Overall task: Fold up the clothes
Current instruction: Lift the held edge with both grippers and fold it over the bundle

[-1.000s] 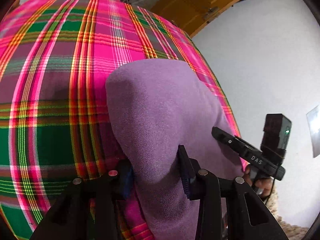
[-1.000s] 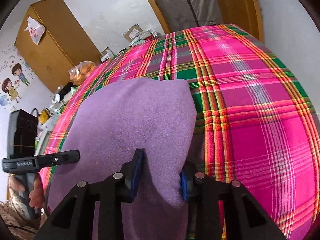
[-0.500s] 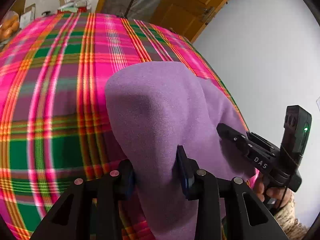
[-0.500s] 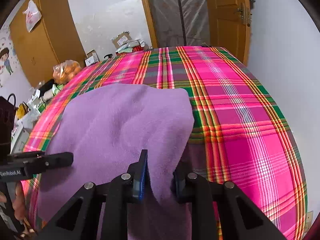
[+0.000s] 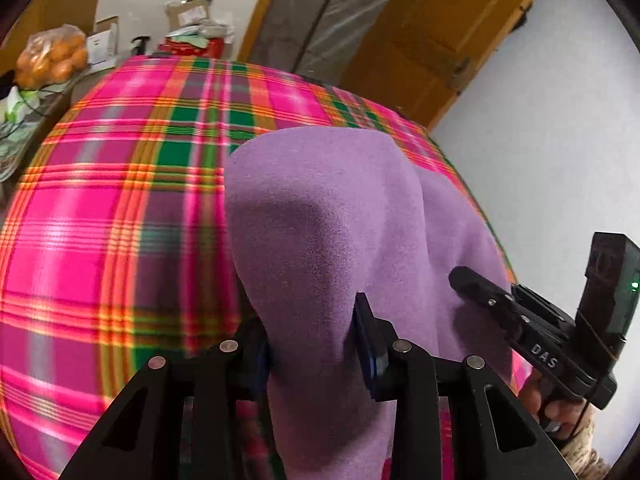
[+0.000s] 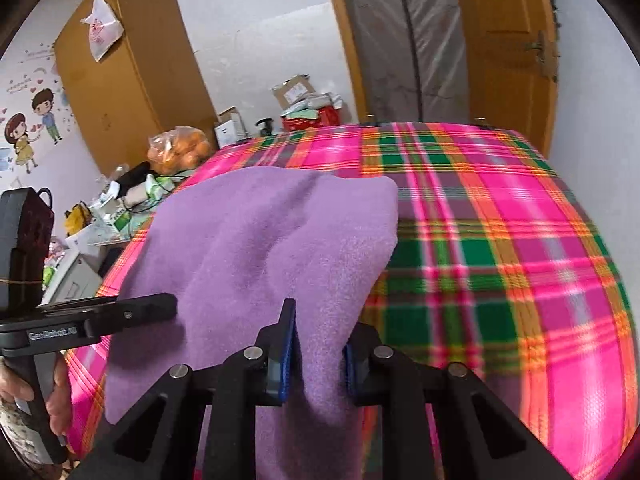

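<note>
A purple fleece garment [image 5: 336, 216] [image 6: 272, 240] lies on a bed covered with a pink, green and orange plaid sheet [image 5: 120, 216] [image 6: 500, 240]. Its near edge is lifted off the sheet, held at two spots. My left gripper [image 5: 312, 344] is shut on a thick fold of the fleece at the garment's left side. My right gripper [image 6: 318, 356] is shut on a bunch of fleece at the garment's right side. Each gripper shows in the other's view: the right one [image 5: 472, 284] with a hand below it, the left one [image 6: 160, 308] at the lower left.
The bed's right side runs along a white wall [image 5: 540, 168]. Beyond the far end stand a wooden door [image 6: 512, 52], a plastic-covered doorway [image 6: 404, 36] and boxes [image 6: 296, 92]. A bag of oranges [image 6: 180, 152], clutter and a tall wooden wardrobe [image 6: 128, 68] line the left side.
Both grippers have risen and pulled back, lifting the fleece's near edge higher. The right jaws have narrowed on the cloth. More of the room beyond the bed shows.
</note>
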Action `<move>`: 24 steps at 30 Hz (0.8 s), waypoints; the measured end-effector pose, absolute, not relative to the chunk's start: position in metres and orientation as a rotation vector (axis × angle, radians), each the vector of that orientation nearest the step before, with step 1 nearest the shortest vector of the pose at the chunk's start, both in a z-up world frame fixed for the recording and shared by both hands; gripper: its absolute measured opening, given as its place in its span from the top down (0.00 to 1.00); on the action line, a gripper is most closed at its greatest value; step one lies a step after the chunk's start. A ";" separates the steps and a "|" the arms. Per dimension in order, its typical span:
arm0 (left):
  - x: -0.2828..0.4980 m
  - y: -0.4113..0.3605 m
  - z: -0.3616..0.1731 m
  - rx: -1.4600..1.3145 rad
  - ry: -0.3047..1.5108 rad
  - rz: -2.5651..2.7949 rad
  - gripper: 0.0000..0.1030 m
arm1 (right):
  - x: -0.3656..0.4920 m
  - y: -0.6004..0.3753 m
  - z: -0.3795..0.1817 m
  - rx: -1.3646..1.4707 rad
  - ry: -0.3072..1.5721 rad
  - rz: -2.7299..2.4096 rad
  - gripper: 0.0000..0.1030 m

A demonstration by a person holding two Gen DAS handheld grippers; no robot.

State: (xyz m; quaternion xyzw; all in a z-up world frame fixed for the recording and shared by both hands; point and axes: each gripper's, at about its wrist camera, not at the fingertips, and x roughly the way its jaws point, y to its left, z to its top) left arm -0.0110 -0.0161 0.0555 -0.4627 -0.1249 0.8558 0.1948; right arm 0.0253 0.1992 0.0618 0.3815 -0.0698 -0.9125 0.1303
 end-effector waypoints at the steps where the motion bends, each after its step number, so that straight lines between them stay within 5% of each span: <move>1: -0.016 -0.021 0.055 -1.303 -0.356 2.408 0.64 | 0.019 0.193 0.061 1.109 -0.207 -2.639 0.80; 24: -0.088 -0.100 0.054 -1.334 -0.368 2.555 0.63 | -0.086 0.116 0.052 1.126 -0.312 -2.528 0.80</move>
